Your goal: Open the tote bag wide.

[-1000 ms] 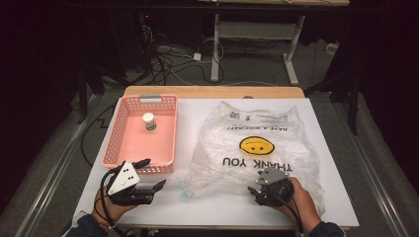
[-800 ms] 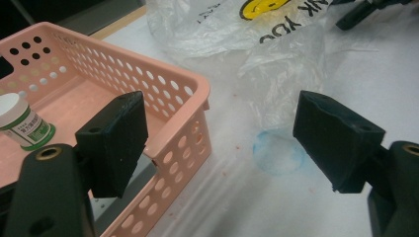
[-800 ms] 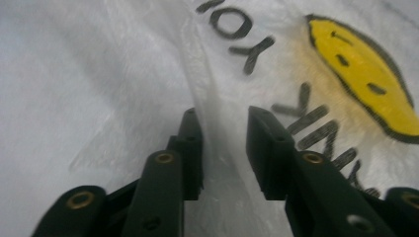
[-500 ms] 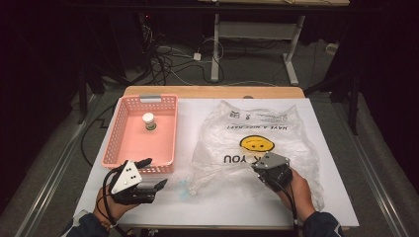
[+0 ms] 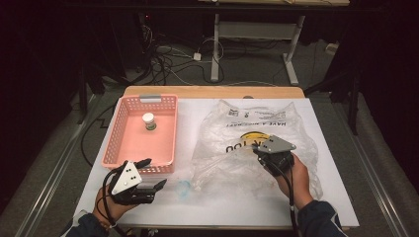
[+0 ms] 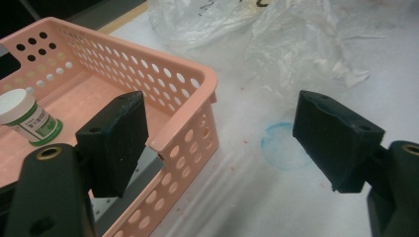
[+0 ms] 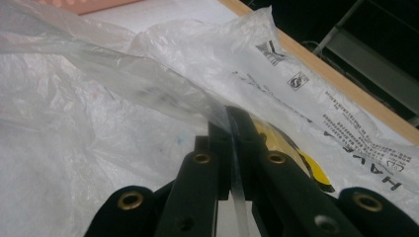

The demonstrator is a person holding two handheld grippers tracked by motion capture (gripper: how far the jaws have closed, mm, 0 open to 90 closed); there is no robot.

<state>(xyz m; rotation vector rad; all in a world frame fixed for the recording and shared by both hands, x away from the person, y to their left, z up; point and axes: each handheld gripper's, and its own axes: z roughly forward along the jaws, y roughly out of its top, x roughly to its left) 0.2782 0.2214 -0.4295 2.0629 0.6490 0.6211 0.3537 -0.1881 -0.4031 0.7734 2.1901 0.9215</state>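
A clear plastic bag (image 5: 257,128) printed with a yellow smiley lies on the white table top, right of centre. My right gripper (image 5: 261,151) is shut on a fold of the bag (image 7: 163,84) and holds that fold raised off the table. A pink perforated basket (image 5: 114,148) stands at the left, with a small white jar with a green label (image 5: 148,121) inside it. My left gripper (image 5: 150,173) is open just in front of the basket's near right corner (image 6: 202,84), nothing between its jaws. The jar (image 6: 27,118) sits farther back in the basket.
A faint blue ring mark (image 6: 284,145) is on the table between the basket and the bag. The table's wooden far edge (image 5: 212,92) runs behind both. Beyond it are cables and a desk frame (image 5: 247,34) on the floor.
My right gripper has moved up the table and away from the front edge, lifting the bag's fold with it. The left gripper has barely shifted.
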